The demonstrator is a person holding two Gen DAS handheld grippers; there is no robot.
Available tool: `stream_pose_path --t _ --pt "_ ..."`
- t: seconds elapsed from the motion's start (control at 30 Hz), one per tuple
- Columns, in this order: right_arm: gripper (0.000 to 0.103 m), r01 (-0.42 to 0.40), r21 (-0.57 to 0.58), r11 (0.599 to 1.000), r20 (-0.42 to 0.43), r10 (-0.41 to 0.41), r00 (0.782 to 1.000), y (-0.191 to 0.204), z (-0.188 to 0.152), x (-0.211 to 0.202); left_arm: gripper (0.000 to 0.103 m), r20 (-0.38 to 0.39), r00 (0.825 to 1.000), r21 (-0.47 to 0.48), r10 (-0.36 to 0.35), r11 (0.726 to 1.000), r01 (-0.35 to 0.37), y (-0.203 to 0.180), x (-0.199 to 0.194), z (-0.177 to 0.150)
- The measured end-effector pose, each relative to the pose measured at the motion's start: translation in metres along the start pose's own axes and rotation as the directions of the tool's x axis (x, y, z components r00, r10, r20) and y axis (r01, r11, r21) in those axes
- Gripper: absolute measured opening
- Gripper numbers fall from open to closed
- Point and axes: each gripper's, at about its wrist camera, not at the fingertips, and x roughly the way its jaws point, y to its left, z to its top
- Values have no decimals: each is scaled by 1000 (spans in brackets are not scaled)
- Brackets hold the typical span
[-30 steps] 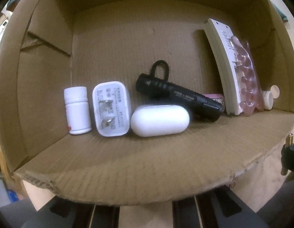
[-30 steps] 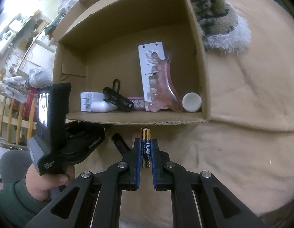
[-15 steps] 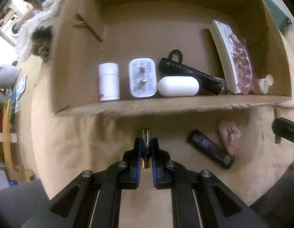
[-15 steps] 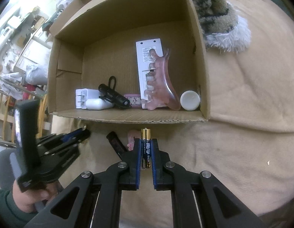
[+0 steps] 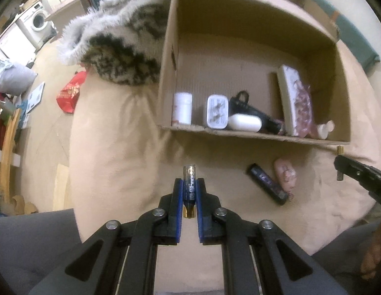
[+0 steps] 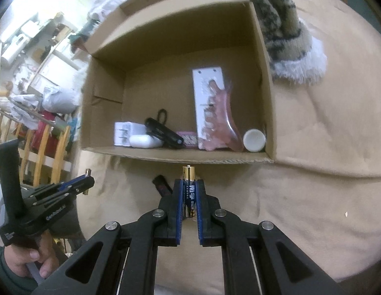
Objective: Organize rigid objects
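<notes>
While both hands hang over the beige bed cover, here's the rundown:

left gripper [image 5: 189,184]: clamped on a battery [image 5: 189,186], gold cap poking out at 12 o'clock past the blue pads; points steeply down at the cover in front of the box.

right gripper [image 6: 189,184]: same deal, pinching a second battery [image 6: 189,189] upright between its pads, gold tip right under the box's near edge.

cardboard box [image 5: 252,56]: open-topped, sitting on the cover at 12 o'clock of both grippers, a few things lined up along its near wall.

white bottle [image 5: 182,108]: standing at the 9 o'clock end of the row, only visible from the left wrist.

white charger plug [image 5: 217,111]: just beside the bottle, prongs facing up.

white oval case [image 5: 244,122]: touching the plug, lying flat.

black flashlight [image 5: 254,113]: lies slanted behind the oval case, loop strap at its far end.

white remote [image 6: 206,98]: propped on its end, toward 3 o'clock in the box.

pink hair claw [image 6: 221,120]: leaning on the remote.

small white jar [image 6: 254,140]: in the 3 o'clock corner, next to the claw.

black lighter-ish stick [image 5: 266,184]: still outside the box on the cover, about 2 o'clock from the left gripper; can't tell exactly what it is.

pink lump [image 5: 285,174]: right beside that stick, blurry.

furry animal-print blanket [image 5: 121,44]: bunched against the box's side wall.
</notes>
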Motion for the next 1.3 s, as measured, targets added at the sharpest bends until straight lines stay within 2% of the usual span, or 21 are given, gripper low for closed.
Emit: stream_pose_path --t 0.1,0.13,0.3,0.57,0.87,1.0,1.1,1.3 --pt "11 -23 -18 1000 40 24 999 6 0 -11 9 45 999 6 -2 1000 2 1 -19 0" --pt "11 -28 -26 999 56 29 998 8 0 -15 9 63 998 7 -3 1000 2 -10 -26 0" --pt "11 -56 -35 998 121 60 991 14 8 -31 9 157 988 3 -5 1000 4 -7 -50 17" --pt "11 -79 -35 996 190 84 978 21 47 -56 9 257 966 -2 -15 1000 16 -4 -71 70" --pt "11 -48 -48 998 226 58 972 26 96 -51 9 265 964 8 -24 1000 22 -10 -52 108" --pt "11 -50 -13 999 207 52 977 12 94 -25 9 231 972 36 -45 999 37 -16 -26 111" --pt "11 -21 36 999 146 15 989 2 89 2 9 214 975 41 -54 998 46 -16 -5 108" --pt "11 15 2 1000 104 -15 994 6 92 22 9 176 983 4 -55 998 56 -13 25 110"
